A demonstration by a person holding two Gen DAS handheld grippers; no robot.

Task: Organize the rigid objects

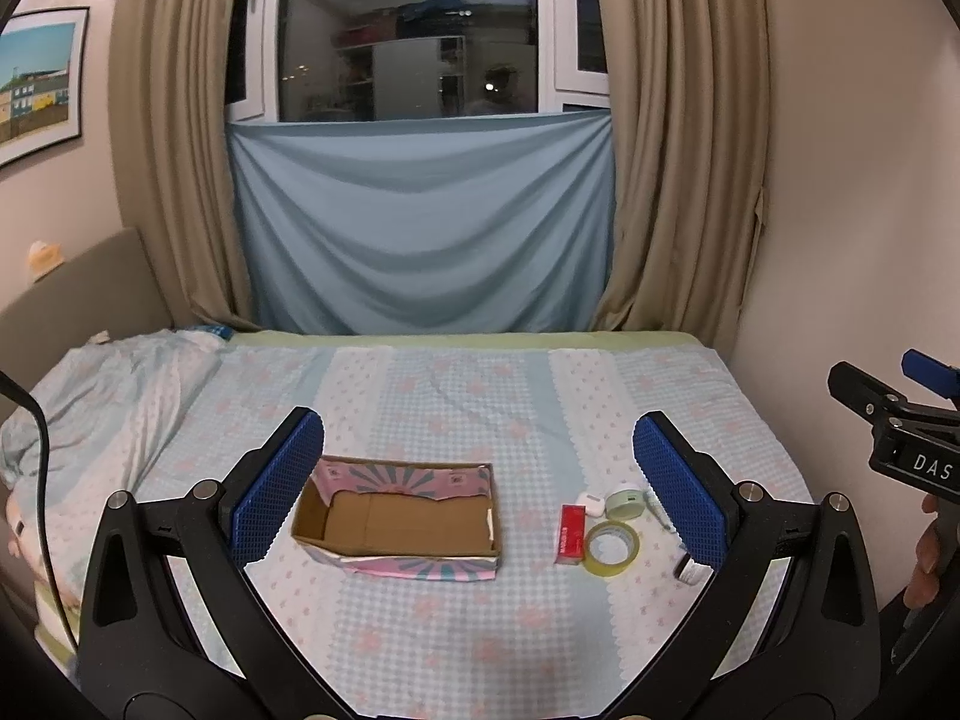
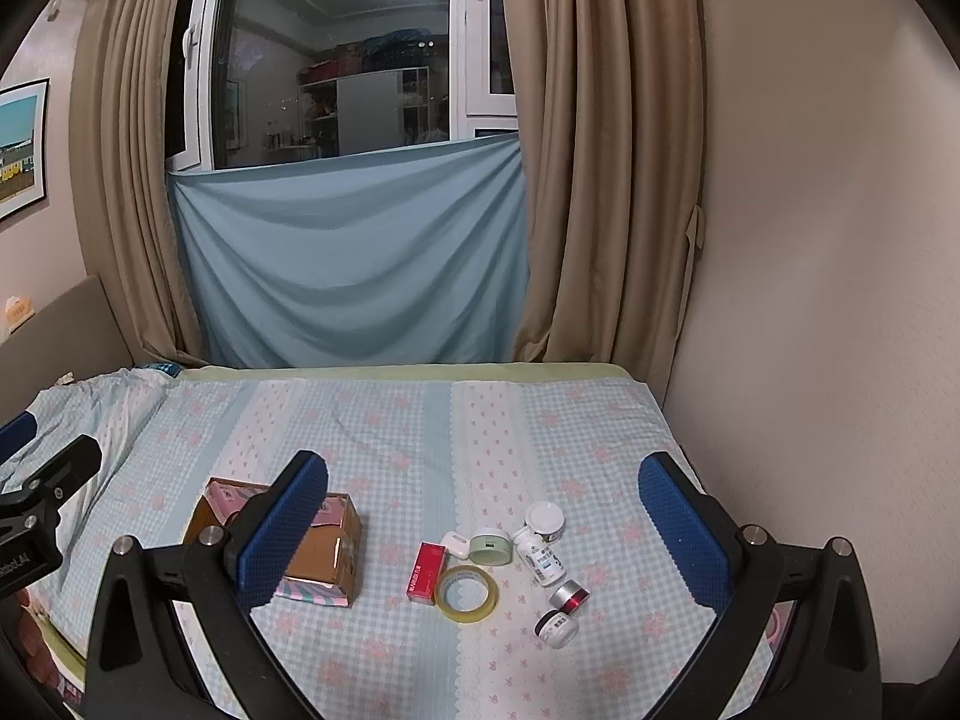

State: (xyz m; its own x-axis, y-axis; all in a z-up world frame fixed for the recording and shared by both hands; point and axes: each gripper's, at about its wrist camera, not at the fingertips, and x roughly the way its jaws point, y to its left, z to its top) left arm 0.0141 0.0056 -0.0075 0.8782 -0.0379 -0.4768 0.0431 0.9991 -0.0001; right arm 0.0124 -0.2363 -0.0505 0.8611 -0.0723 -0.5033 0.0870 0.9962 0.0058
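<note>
Both tools are held level above the bed (image 2: 420, 420), pointed toward the curtained window. The left tool (image 1: 480, 486) is spread wide with nothing gripped; the right tool (image 2: 483, 531) is likewise spread wide and empty. One open cardboard box (image 1: 399, 516) is seen on the bedspread. To its right one red box (image 2: 426, 573), one tape roll (image 2: 467, 594), one white earbud case (image 2: 454, 542), one green round tin (image 2: 490, 549), one white bottle (image 2: 540, 558) and two small jars (image 2: 564, 612) are clustered.
</note>
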